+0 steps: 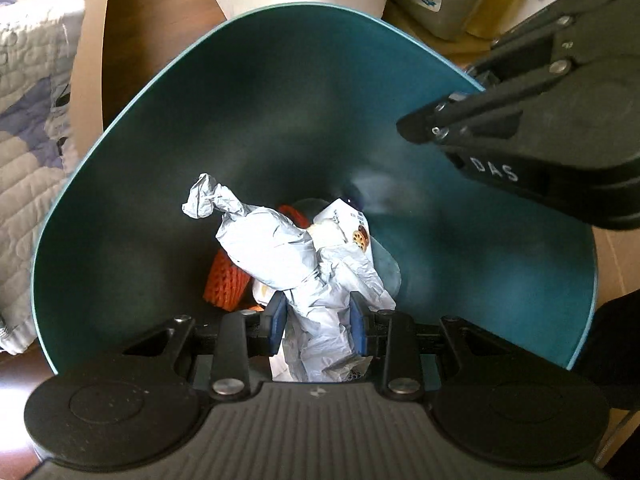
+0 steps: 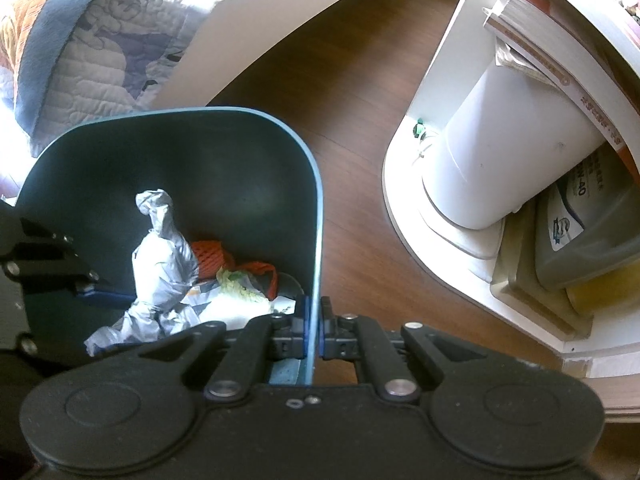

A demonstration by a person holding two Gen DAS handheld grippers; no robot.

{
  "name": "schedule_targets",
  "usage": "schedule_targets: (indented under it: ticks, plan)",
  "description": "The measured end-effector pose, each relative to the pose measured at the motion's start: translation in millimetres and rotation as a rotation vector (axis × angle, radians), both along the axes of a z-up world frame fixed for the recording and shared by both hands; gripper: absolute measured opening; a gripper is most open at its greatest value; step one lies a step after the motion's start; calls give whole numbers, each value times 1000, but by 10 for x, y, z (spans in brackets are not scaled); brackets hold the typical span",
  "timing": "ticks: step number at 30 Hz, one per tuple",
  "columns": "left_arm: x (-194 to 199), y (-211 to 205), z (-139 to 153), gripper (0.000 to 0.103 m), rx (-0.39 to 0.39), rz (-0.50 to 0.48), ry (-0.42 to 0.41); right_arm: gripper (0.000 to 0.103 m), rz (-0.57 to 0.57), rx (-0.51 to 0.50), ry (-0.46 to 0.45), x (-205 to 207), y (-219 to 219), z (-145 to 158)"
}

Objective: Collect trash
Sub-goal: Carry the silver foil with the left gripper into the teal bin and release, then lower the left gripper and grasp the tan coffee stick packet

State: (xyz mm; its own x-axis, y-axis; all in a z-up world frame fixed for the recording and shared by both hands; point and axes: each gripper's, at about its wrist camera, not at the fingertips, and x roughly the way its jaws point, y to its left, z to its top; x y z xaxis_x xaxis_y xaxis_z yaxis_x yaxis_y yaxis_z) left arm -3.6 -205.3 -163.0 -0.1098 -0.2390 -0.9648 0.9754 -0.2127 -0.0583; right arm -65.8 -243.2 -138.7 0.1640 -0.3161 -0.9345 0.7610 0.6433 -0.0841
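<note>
A teal trash bin point(image 1: 280, 92) fills the left wrist view. My left gripper point(image 1: 318, 314) hangs over its mouth, blue pads pressed on a crumpled grey plastic bag point(image 1: 276, 248) that reaches down into the bin. Under the bag lie an orange net point(image 1: 226, 280) and a white printed wrapper point(image 1: 348, 224). My right gripper point(image 2: 314, 320) is shut on the bin's rim point(image 2: 318, 208) at its right side, and it shows as a black arm point(image 1: 420, 128) in the left wrist view. The right wrist view also shows the grey bag point(image 2: 164, 256) and the left gripper point(image 2: 92, 290) at the left edge.
A bed with a quilted cover point(image 2: 100, 52) stands behind the bin. A white cylinder point(image 2: 500, 160) sits in a white shelf unit to the right, with books point(image 2: 552, 64) above and plastic containers point(image 2: 580, 248) beside it. Brown wood floor point(image 2: 352, 100) lies between.
</note>
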Motion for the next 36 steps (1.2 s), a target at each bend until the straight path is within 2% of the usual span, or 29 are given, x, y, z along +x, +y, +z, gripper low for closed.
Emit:
schedule_targets:
  ticks: [4, 8, 9, 13, 17, 23, 31, 36]
  plan:
    - [-19, -20, -34, 36, -4, -3, 5, 3, -6, 11, -8, -10, -10, -3]
    - [-28, -20, 29, 60, -22, 2, 33, 3, -5, 11, -4, -8, -10, -15]
    - [-23, -6, 58, 62, -32, -4, 38, 3, -5, 11, -4, -9, -11, -17]
    - [10, 96, 251, 62, -83, -27, 30, 3, -10, 14, -3, -16, -20, -25]
    - [227, 288, 496, 62, -132, 6, 42, 3, -8, 12, 1, -2, -23, -32]
    - [728, 571, 783, 62, -191, 135, 24, 3, -12, 24, -4, 7, -46, -33]
    - [1281, 758, 962, 62, -237, 297, -47, 4, 28, 24, 12, 72, -57, -17]
    - [1599, 887, 996, 62, -250, 377, -101, 4, 134, -42, 66, 235, 29, -11]
